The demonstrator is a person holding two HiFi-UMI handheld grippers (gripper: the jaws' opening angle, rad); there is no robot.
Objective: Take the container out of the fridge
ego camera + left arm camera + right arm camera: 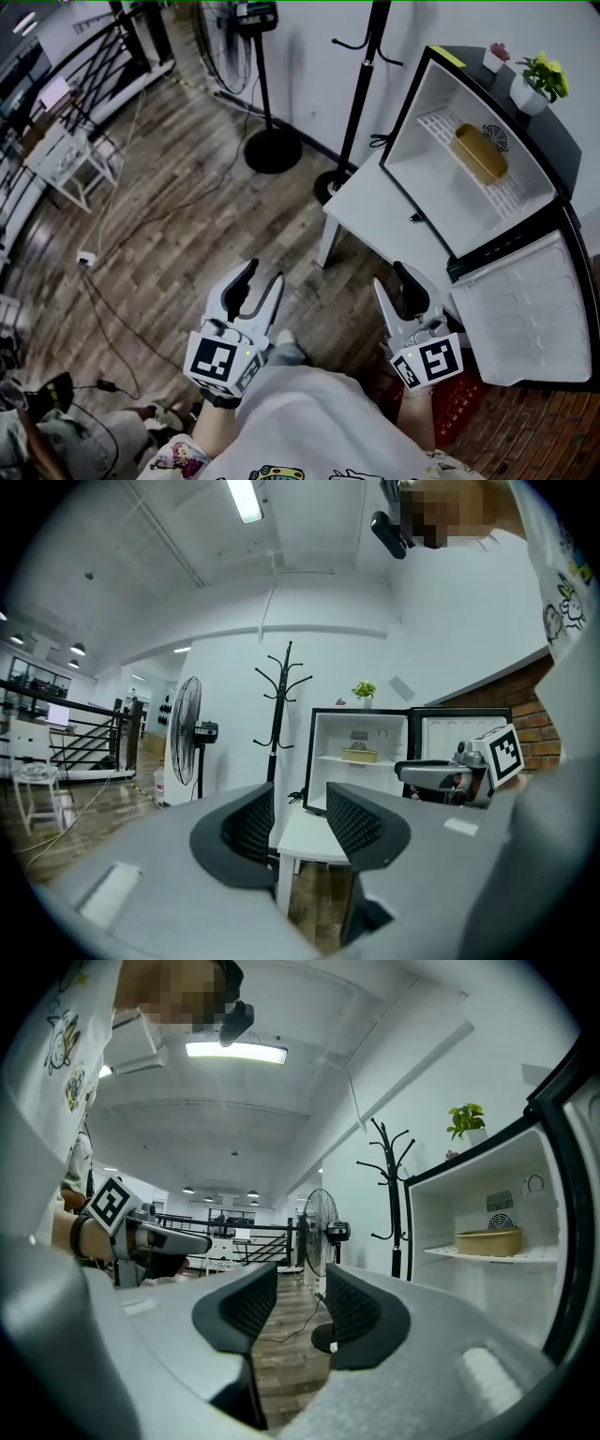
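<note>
The wooden floor [187, 234] spreads beneath and ahead of both our grippers. Ahead of the right gripper [390, 276] and off to its right stands the black mini fridge [562, 150]. Its door [530, 314] is swung wide open and hangs just to that gripper's right. The fridge sits on a white table [375, 220], whose near corner lies ahead of the right gripper. Seen from the left gripper, the table's edge shows far off through the gap in the jaws.

Beyond the table, a black coat stand [366, 75] rises by the wall. A pedestal fan [272, 150] stands well ahead of the left gripper [265, 274]. Far out to that gripper's left, a small white side table [66, 159] stands beside a black railing [103, 56].

We hold the two grippers side by side, apart from one another, both well short of the fridge. The left gripper's jaws stand wide, with nothing between the ribbed pads. The right gripper's jaws are wide too, and only distant floor shows between them.

The tan oblong container [480, 153] lies on the white wire shelf [441, 127] inside the fridge, close to the back wall by a round vent. It is well ahead of the right gripper and to its right, and neither gripper touches it.

On top of the fridge, beyond the container, stand a leafy potted plant [539, 80] and a smaller one [495, 54].
</note>
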